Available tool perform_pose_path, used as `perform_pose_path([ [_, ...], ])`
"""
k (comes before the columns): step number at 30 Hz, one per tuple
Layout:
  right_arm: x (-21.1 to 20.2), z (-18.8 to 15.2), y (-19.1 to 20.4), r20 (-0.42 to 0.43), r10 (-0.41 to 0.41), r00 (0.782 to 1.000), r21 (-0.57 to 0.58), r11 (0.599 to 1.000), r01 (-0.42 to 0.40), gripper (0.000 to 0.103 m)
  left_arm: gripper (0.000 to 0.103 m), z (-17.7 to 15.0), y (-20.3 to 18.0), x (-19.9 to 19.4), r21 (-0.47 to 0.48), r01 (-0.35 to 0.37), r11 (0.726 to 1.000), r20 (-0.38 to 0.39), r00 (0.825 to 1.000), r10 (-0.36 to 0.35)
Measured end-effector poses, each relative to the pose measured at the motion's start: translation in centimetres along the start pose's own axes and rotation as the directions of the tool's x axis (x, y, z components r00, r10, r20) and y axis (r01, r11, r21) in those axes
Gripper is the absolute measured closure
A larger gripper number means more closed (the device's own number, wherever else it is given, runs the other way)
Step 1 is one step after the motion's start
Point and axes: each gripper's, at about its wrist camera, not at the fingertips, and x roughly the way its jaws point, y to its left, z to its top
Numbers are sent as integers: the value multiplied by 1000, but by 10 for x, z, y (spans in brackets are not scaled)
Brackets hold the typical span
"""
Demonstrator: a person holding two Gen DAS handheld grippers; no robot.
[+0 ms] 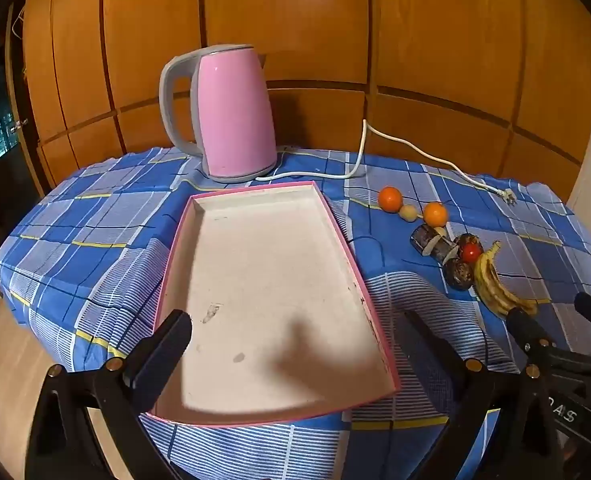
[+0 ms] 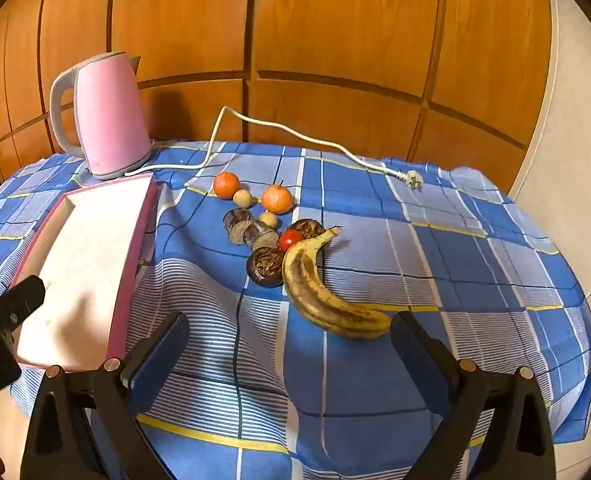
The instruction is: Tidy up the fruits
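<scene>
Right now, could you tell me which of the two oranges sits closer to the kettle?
The orange on the left, beside the tray's far corner; the other orange lies further right, away from the kettle.

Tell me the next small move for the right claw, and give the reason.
Probably ease the right claw forward and down so its open fingers straddle the banana. The banana lies nearest it on the tablecloth, just ahead of the fingertips, with nothing gripped yet. The pink tray beside it holds no fruit, and the left claw hovers open over it.
</scene>
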Motion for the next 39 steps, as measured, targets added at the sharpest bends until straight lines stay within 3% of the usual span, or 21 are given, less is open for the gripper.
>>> perform_pose_path([
  [5,7,-3,-1,-19,23,1000,14,1000,-23,1,0,-1,-6,-3,-15,-11,1000,-6,1000,11],
  [16,-12,-2,4,41,-3,999,-18,1000,3,1,0,-1,3,-3,-28,13,1000,-17,1000,-14],
  [39,-13,-3,4,56,11,998,-14,1000,-10,1,0,-5,7,0,-28,7,1000,-30,1000,-8],
])
